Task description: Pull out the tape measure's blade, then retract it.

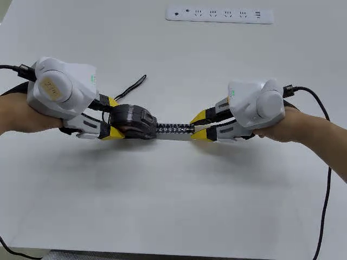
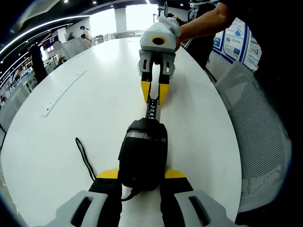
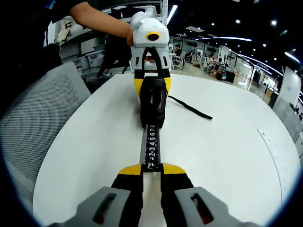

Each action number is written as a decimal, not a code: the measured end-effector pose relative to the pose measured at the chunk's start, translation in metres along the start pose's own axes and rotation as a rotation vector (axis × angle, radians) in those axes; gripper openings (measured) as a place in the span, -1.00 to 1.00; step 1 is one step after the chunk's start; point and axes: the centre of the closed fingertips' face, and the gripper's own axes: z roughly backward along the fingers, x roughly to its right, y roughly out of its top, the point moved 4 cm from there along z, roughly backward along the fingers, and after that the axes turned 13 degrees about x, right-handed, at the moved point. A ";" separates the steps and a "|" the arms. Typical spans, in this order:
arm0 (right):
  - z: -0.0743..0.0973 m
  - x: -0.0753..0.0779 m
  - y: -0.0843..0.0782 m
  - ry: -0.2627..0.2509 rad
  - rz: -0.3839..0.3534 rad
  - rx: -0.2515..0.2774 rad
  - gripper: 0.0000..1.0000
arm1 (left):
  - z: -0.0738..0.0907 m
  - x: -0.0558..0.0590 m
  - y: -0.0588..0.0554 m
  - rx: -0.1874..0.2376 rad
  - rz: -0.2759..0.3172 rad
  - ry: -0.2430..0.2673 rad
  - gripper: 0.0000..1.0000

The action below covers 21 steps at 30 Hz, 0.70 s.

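A black tape measure (image 1: pixel 133 121) sits just above the white table, its case held between the yellow-tipped jaws of my left gripper (image 1: pixel 115 117), which is shut on it. A short length of the blade (image 1: pixel 174 129) with black numerals runs out to the right. My right gripper (image 1: pixel 198 125) is shut on the blade's end. In the left gripper view the case (image 2: pixel 143 153) lies between my jaws and the blade (image 2: pixel 151 109) runs ahead to the right gripper (image 2: pixel 155 91). In the right gripper view the blade (image 3: pixel 151 144) leads from my gripper (image 3: pixel 151 169) to the case (image 3: pixel 153 106).
A white power strip (image 1: pixel 219 14) lies at the table's far edge. The tape measure's black wrist strap (image 1: pixel 130 87) trails on the table behind the left gripper. Cables run from both grippers. A grey mesh chair (image 2: pixel 255 137) stands beside the table (image 1: pixel 179 200).
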 end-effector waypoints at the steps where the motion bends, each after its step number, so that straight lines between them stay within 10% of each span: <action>1: 0.000 0.000 0.000 0.000 0.000 0.000 -0.78 | 0.000 0.000 0.000 0.000 0.000 0.000 -0.45; 21: 0.027 -0.001 -0.012 -0.004 -0.005 -0.023 -0.78 | -0.001 0.000 0.001 0.003 0.002 -0.004 -0.45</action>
